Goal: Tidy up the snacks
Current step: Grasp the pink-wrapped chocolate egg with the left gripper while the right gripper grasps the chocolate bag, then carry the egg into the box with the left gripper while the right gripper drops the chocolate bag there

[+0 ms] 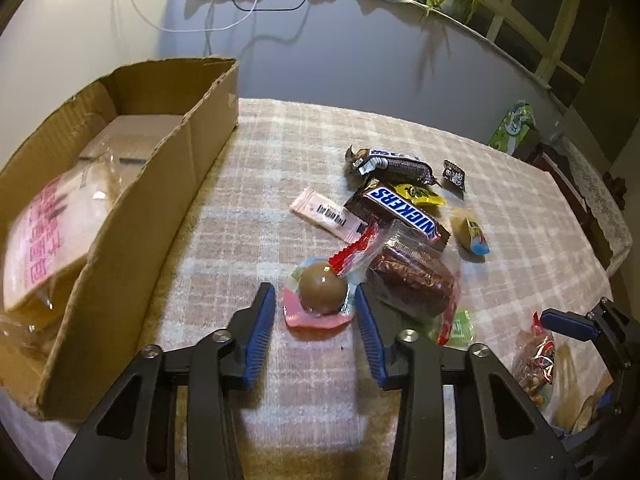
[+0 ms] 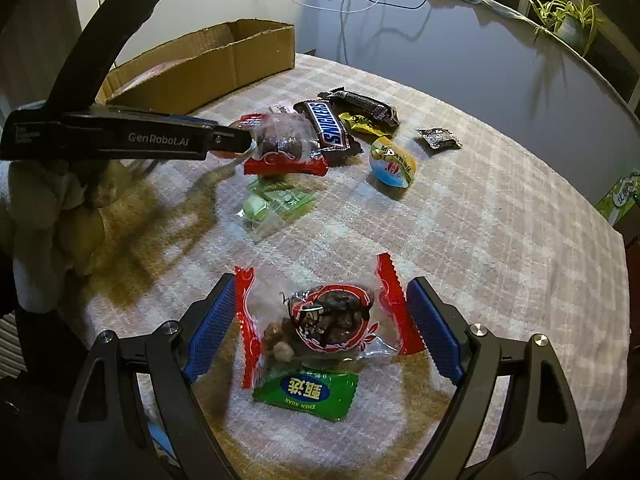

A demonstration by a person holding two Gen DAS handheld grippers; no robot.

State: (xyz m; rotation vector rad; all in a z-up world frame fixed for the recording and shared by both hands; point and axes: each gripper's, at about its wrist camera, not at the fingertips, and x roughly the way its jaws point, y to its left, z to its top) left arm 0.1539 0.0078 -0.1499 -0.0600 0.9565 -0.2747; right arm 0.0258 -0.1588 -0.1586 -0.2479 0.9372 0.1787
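Sitting between the blue pads of the left hand-held gripper (image 1: 316, 320) is a round brown candy ball in a clear wrapper with pink edges (image 1: 322, 288). The jaws are apart; the right pad looks to touch the wrapper. The right hand-held gripper (image 2: 320, 328) is wide open around a clear bag of brown nuts with red ends (image 2: 324, 324), not pressing it. More snacks lie on the checked cloth surface (image 1: 280, 152) beside a brown cardboard box (image 1: 192, 152).

Both grippers, left gripper (image 1: 316, 312) and right gripper (image 2: 320, 328), tilt steeply downward with jaws parted.
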